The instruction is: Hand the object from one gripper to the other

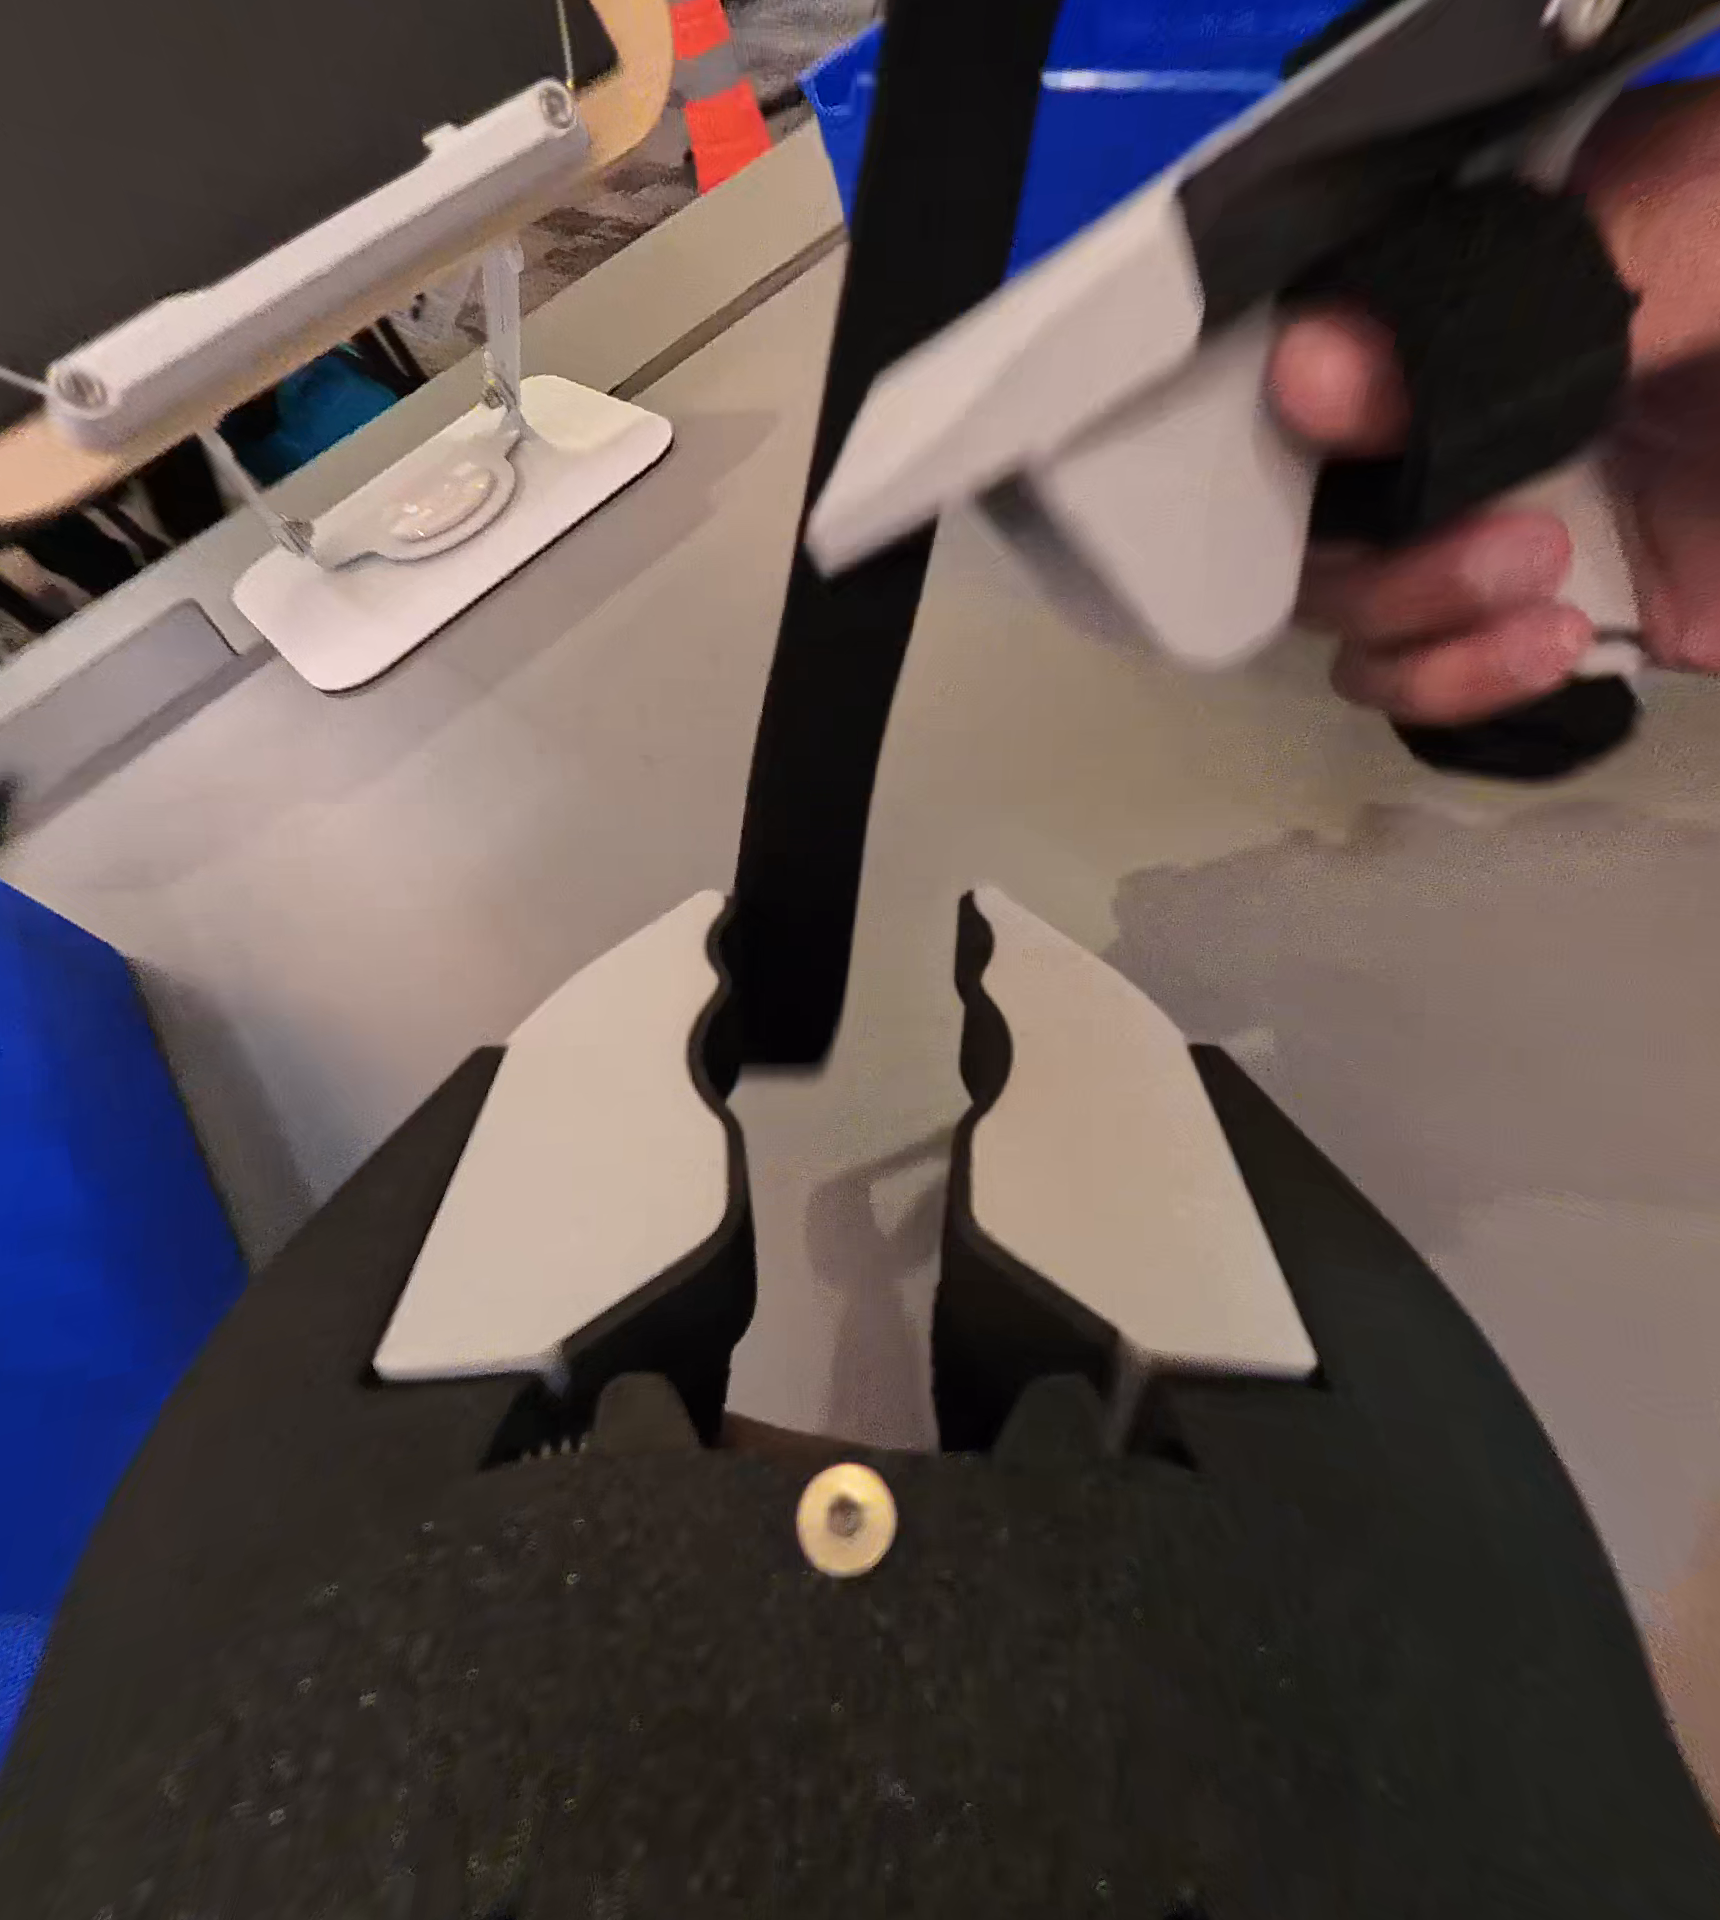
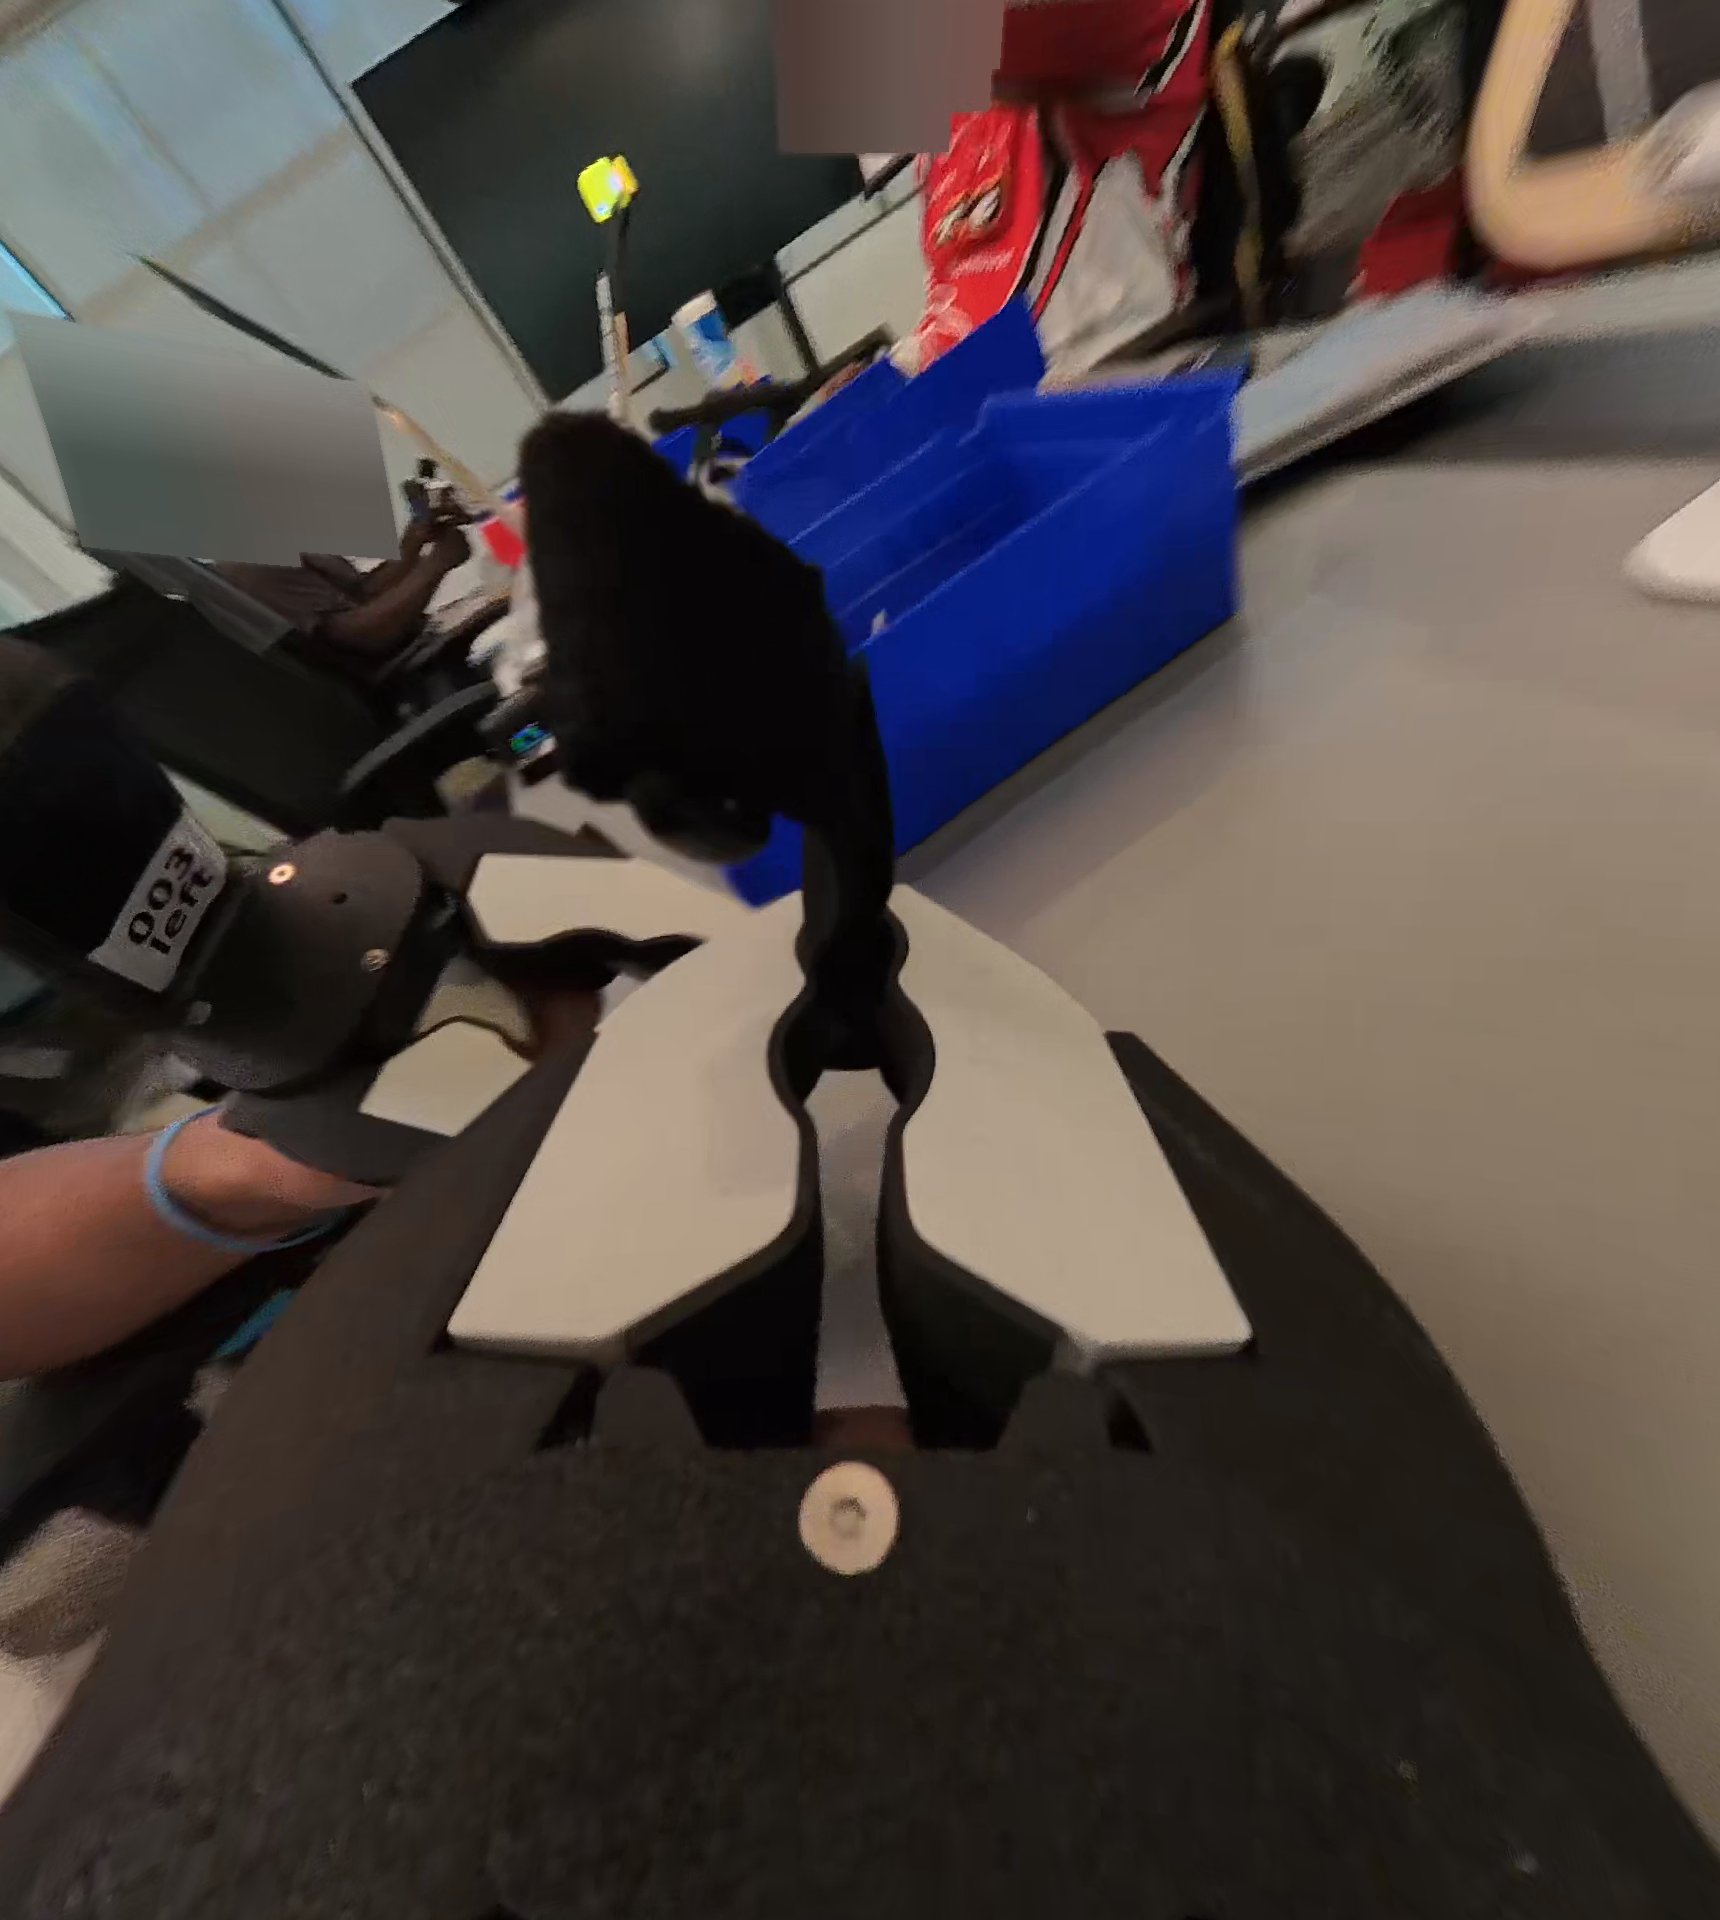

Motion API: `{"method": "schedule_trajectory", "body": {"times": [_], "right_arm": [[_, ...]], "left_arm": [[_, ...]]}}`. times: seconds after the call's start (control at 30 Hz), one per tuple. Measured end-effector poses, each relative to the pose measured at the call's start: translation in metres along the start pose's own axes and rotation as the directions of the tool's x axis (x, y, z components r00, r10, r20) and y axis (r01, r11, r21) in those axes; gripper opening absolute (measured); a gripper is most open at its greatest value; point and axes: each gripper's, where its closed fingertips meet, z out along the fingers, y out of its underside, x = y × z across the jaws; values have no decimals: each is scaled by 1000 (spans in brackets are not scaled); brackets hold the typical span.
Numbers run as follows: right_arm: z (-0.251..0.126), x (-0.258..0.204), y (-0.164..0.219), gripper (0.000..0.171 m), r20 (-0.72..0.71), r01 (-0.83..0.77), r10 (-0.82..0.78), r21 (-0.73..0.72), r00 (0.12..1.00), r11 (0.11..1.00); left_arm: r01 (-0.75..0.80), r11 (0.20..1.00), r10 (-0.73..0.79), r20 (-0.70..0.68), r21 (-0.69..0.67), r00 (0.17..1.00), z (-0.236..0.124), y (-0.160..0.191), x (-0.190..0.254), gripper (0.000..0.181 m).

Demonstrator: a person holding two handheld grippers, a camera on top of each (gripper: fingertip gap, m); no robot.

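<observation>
Left gripper (image 1: 840,997): lower centre of its view, fingers apart; the strap's free end hangs between them, touching only the left pad.
Black strap (image 1: 835,644): runs up frame centre.
Right gripper (image 2: 851,997): clamped on the strap at frame centre.
Risk: if the right lets go before the left closes, the strap likely drops to the grey table (image 1: 1355,1039).
Blue bin (image 2: 1022,582): beyond, upper centre.

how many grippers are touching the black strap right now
2, it seems. The right gripper is shut on the black strap higher up; the open left gripper has the strap's lower end against one finger.
</observation>
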Motion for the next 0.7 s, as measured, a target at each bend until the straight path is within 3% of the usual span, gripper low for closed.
{"method": "schedule_trajectory", "body": {"times": [0.2,0.33,0.4,0.47,0.53,0.63,0.7], "right_arm": [[-112,37,-119,5,-327,307,-260,102,909,946],[-206,94,-153,6,-601,357,-305,-35,739,934],[-236,131,-138,6,-668,264,-278,-125,690,956],[-250,166,-100,6,-684,88,-262,-279,681,956],[-266,197,-67,7,-728,-48,-287,-402,622,914],[-277,222,-17,7,-738,-256,-300,-536,604,804],[-276,238,2,7,-733,-291,-342,-586,588,757]], "left_arm": [[294,948,-276,-148,123,950,-27,-9,-8,40],[364,928,-345,-186,79,920,-30,7,-6,40],[366,929,-348,-192,61,917,-26,11,-4,40],[356,933,-342,-203,41,918,-22,14,0,40],[342,939,-329,-208,26,921,-19,16,4,40],[318,948,-308,-204,13,929,-17,19,5,40],[311,950,-302,-200,14,932,-17,20,4,40]]}}
